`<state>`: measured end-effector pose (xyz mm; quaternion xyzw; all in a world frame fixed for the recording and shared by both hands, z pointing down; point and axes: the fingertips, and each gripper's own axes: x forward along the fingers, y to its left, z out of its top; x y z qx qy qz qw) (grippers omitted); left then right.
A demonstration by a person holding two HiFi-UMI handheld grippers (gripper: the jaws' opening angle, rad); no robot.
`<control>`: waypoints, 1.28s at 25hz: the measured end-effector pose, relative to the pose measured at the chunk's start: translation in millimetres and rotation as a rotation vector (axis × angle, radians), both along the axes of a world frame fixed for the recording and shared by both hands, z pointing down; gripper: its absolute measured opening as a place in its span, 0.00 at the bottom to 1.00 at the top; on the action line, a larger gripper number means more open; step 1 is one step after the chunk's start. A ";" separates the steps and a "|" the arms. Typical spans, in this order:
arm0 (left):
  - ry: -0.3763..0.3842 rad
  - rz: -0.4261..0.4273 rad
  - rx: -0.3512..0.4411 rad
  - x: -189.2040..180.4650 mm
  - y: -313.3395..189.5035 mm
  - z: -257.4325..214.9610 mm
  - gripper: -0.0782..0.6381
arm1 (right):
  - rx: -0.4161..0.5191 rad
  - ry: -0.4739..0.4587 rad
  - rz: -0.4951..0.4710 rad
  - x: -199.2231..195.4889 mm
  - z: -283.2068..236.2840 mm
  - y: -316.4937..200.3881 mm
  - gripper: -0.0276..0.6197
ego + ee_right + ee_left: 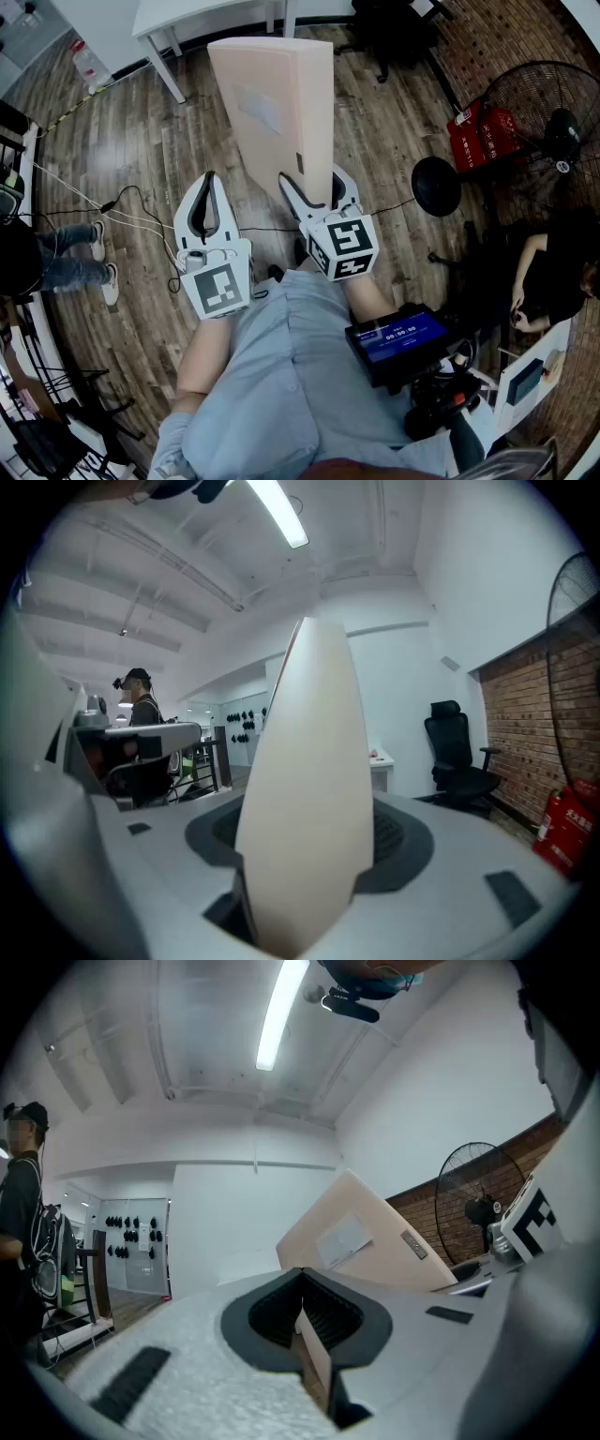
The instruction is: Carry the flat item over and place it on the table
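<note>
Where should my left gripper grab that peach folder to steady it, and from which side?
I'd pinch the folder at its near edge, across its thin thickness, beside the right gripper, coming level from your side. It stands on edge with broad faces sideways, so only the edge fits the jaws. The left gripper is shut; open it first.

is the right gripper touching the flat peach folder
Touching: right gripper view shows the right gripper clamping the flat peach folder between its jaws.
</note>
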<state>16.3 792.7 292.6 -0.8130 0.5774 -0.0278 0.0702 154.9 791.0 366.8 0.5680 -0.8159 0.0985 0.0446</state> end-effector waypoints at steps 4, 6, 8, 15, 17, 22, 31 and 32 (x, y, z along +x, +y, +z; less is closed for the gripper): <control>0.001 0.001 0.004 -1.8 -1.0 1.2 0.12 | 0.006 0.004 0.001 -1.6 0.2 -2.1 0.48; 0.003 0.001 0.003 -3.6 -1.2 2.2 0.12 | 0.006 0.003 0.002 -2.9 1.0 -2.7 0.48; 0.007 -0.002 0.005 -6.7 -2.1 3.1 0.12 | 0.003 -0.012 0.003 -4.9 2.1 -4.3 0.48; 0.009 0.004 0.013 -15.8 -12.8 6.7 0.12 | -0.012 -0.034 0.013 -6.9 3.9 -10.4 0.49; 0.007 0.007 0.007 -15.4 -18.9 9.3 0.12 | -0.020 -0.032 0.020 -4.5 6.0 -15.6 0.49; -0.001 -0.009 -0.034 -14.0 -43.6 21.4 0.12 | -0.032 -0.041 0.040 3.5 14.0 -43.9 0.49; -0.026 -0.029 -0.066 -16.3 -145.2 35.2 0.12 | -0.058 -0.029 0.030 5.3 25.4 -146.1 0.49; -0.031 -0.033 -0.069 -15.4 -159.5 37.7 0.12 | -0.063 -0.029 0.029 7.6 28.0 -160.3 0.49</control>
